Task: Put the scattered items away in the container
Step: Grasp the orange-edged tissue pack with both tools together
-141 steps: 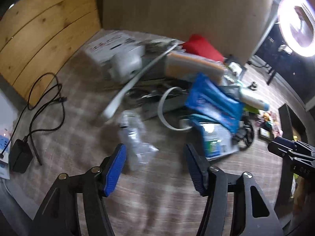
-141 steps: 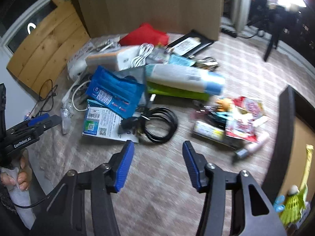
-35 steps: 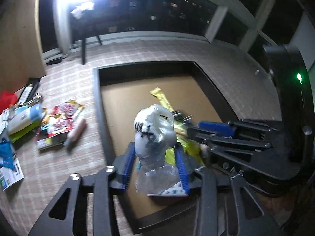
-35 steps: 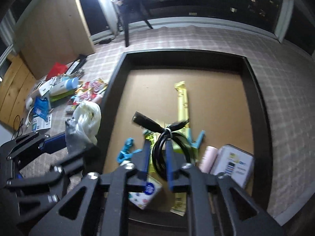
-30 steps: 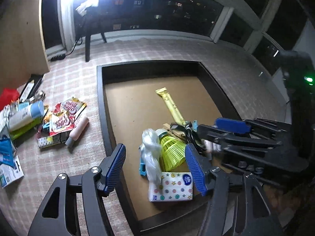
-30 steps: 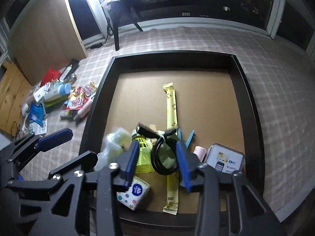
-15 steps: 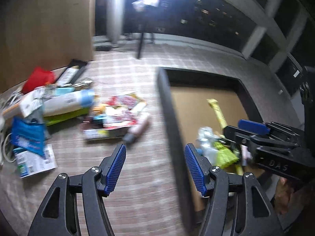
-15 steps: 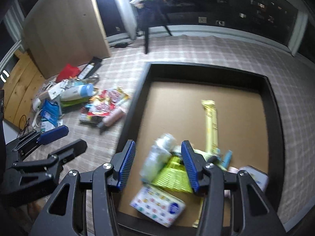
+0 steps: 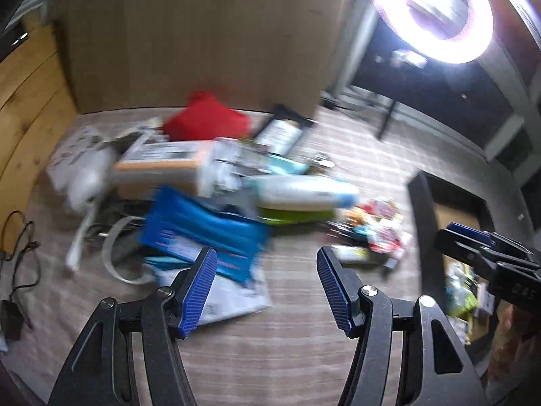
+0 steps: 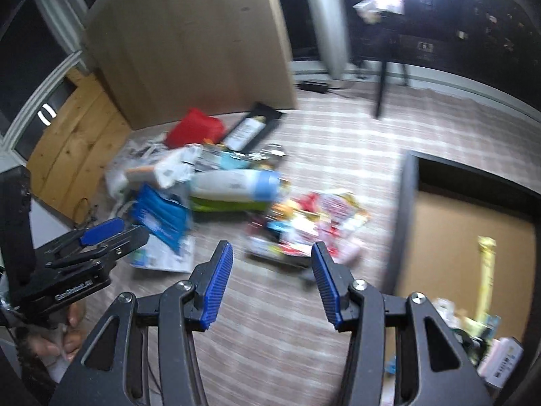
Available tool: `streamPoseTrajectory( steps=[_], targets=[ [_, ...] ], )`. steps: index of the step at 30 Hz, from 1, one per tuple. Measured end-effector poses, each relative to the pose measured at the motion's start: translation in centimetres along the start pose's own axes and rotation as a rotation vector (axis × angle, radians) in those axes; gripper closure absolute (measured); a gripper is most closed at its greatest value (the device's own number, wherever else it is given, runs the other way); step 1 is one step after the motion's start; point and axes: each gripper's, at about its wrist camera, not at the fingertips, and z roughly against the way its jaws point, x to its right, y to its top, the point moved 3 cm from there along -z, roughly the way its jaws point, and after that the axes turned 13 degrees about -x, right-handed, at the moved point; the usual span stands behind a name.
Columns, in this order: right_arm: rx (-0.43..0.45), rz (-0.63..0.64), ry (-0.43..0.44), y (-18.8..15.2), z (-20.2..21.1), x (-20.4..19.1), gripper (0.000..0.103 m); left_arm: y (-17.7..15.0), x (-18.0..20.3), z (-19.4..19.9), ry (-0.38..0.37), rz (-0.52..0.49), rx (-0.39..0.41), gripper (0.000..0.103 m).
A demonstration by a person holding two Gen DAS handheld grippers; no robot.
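Both grippers are open and empty above the checked cloth. My left gripper (image 9: 267, 291) faces the scattered pile: a blue pouch (image 9: 203, 230), a white and blue bottle (image 9: 301, 196), a red pouch (image 9: 206, 118) and snack packets (image 9: 375, 230). My right gripper (image 10: 270, 284) hovers before the snack packets (image 10: 314, 216) and the bottle (image 10: 236, 186). The black-rimmed tray (image 10: 405, 216) lies to the right, with a yellow packet (image 10: 485, 270) and other items inside. The tray rim (image 9: 417, 237) also shows in the left wrist view. Both views are blurred.
A cardboard panel (image 10: 189, 40) stands behind the pile. A wooden board (image 9: 27, 94) leans at the left. A black cable and adapter (image 9: 13, 270) lie at the far left. A ring light (image 9: 429, 10) glows at the upper right. A white box (image 10: 500, 362) sits in the tray.
Both grippers let go of their items in the tray, opened, and swung left from the tray toward the scattered pile.
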Motion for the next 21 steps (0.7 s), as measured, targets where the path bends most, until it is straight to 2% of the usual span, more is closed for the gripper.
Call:
streamPoseTrajectory(
  steps=[3, 7, 10, 15, 21],
  targets=[
    [-0.025, 0.009, 0.035, 2.0, -1.5, -3.0, 0.055, 1.5, -4.3, -0.3, 0.007, 0.057, -0.007, 0.044],
    [-0.08, -0.015, 0.105, 4.6, -4.1, -6.5, 0.055, 3.7, -8.8, -1.3, 0.009, 0.107, -0.019, 0.044],
    [-0.11, -0.027, 0.123, 6.7, -6.2, -8.9, 0.055, 5.3, -11.4, -2.3, -0.008, 0.146, -0.023, 0.044],
    [-0.151, -0.009, 0.132, 9.3, -9.7, -12.3, 0.055, 7.4, -13.1, -4.0, -0.029, 0.136, -0.038, 0.044],
    [-0.191, -0.016, 0.149, 12.2, -13.2, -14.4, 0.055, 9.2, -12.9, -6.1, -0.032, 0.081, -0.058, 0.044]
  ],
)
